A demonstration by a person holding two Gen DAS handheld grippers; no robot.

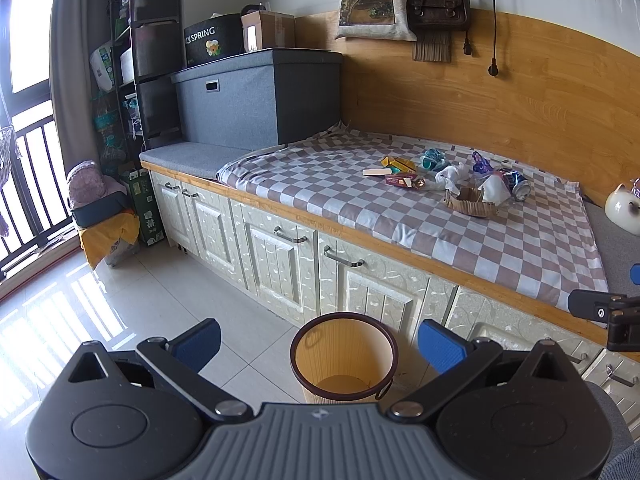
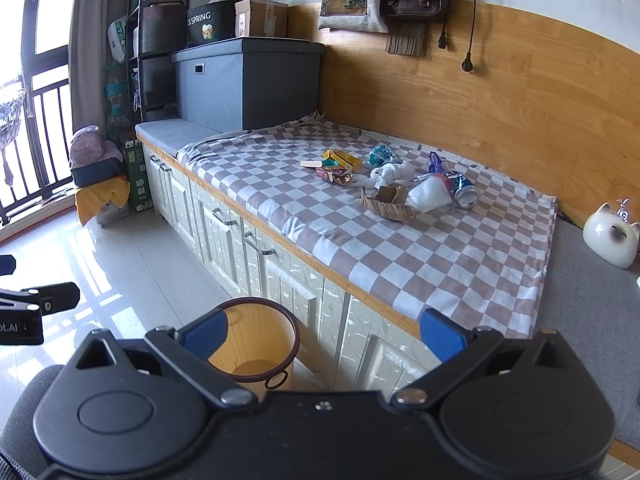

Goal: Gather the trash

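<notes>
A heap of trash lies on the checkered cloth (image 1: pixel 360 216) of the bench: a crushed can (image 1: pixel 518 186), a torn cardboard piece (image 1: pixel 472 202), white tissue (image 1: pixel 450 176), yellow boxes (image 1: pixel 398 165) and wrappers. The heap also shows in the right wrist view, with the can (image 2: pixel 464 194) and cardboard (image 2: pixel 390 202). A round tan trash bin (image 1: pixel 344 356) stands on the floor before the cabinets; it is empty and also shows in the right wrist view (image 2: pixel 256 354). My left gripper (image 1: pixel 320 344) is open above the bin. My right gripper (image 2: pixel 324 334) is open, held over the bin's right side and the bench edge.
A grey storage box (image 1: pixel 260 96) sits at the bench's left end. A white cat figurine (image 2: pixel 612 236) stands on the grey cushion at right. Cabinet doors with handles (image 1: pixel 344 260) run under the bench. Bags hang on the wooden wall panel (image 1: pixel 520 92). Tiled floor (image 1: pixel 120 304) lies left.
</notes>
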